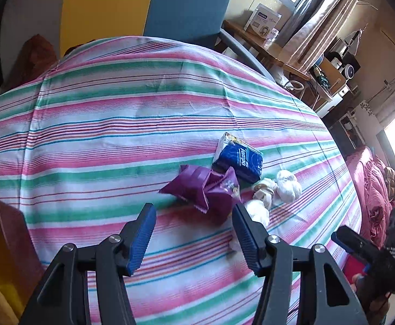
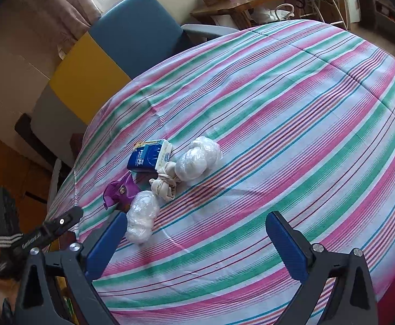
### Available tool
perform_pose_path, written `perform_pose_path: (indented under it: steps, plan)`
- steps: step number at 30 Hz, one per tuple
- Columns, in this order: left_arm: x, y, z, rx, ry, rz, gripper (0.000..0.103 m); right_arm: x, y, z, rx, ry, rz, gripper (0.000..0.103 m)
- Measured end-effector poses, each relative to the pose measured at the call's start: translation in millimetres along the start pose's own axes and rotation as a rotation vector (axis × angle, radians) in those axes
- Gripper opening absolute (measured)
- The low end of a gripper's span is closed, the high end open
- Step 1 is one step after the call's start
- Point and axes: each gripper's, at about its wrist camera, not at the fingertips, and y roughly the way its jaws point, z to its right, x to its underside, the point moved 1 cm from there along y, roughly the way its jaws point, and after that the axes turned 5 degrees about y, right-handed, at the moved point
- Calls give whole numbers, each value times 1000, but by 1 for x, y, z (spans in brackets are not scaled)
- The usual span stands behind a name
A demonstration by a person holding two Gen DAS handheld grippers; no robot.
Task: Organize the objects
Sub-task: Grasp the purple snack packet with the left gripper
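Approach step: my left gripper (image 1: 194, 233), jaws apart and empty, hangs below the purple wrapper (image 1: 205, 188) at mid-frame; next I must straddle it. Right gripper (image 2: 197, 243) spread, idle.

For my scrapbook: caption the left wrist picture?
Open left gripper nears a purple packet on the striped cloth.

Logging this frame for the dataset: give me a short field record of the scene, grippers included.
surface: striped cloth
items: blue tissue pack, purple wrapper, two white wrapped bundles, knotted beige cloth
layout: one cluster, all on the cloth
left gripper: open, empty, purple wrapper just ahead
right gripper: open, empty
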Motion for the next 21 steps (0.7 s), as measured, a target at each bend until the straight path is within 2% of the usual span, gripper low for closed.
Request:
perform_pose_path:
  steps: [6,12,13,15,21]
  plan:
    - [-23,43,-3,-14,27,-34,60,2,3,-4,-15,-16,-20,103]
    - [-27,79,-6,18,48,-113,59,1,4,-5,-17,-21,-25,103]
    - [-26,79,-4,8,58,-102,53,1,5,-5,-16,-23,-24,103]
    - [-23,76,-2,36,57,-95,47,1,5,-6,-8,-29,-22,103]
    - [3,57,-3,2,38,-95,46,1,6,-7,6,-43,-22,103]
